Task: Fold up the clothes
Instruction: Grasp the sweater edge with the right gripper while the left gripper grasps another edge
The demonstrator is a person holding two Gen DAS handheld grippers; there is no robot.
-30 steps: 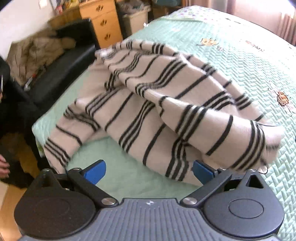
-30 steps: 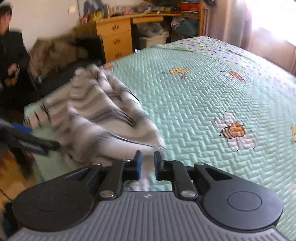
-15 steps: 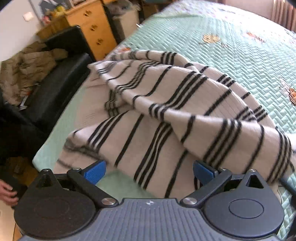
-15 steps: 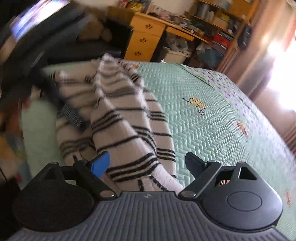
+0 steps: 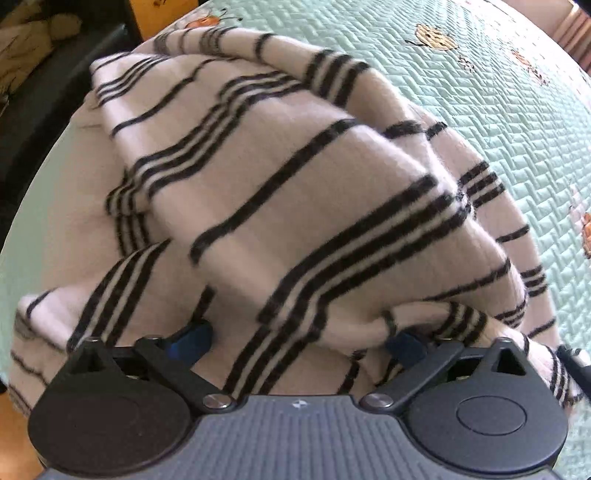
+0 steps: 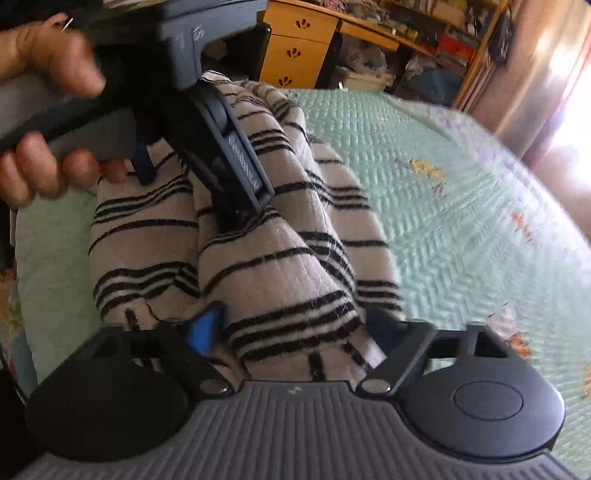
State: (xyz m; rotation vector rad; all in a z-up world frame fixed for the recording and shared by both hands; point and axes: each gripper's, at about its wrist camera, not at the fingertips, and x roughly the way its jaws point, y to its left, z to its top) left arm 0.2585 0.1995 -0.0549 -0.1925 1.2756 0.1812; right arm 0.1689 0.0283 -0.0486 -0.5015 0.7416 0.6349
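Here both the left claw (image 5: pixel 299 341) and right claw (image 6: pixel 295 328) gape wide around the striped sweater (image 5: pixel 295 192).

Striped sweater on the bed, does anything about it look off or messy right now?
Yes. The striped sweater is bunched in a rumpled heap on the green quilt, stripes running at clashing angles. Both the left gripper and right gripper are open, fabric between the fingers.

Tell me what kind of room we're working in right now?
Most likely a bedroom: the striped garment lies on a bed with a green quilted bedspread, and a wooden chest of drawers stands beside a cluttered desk behind it.
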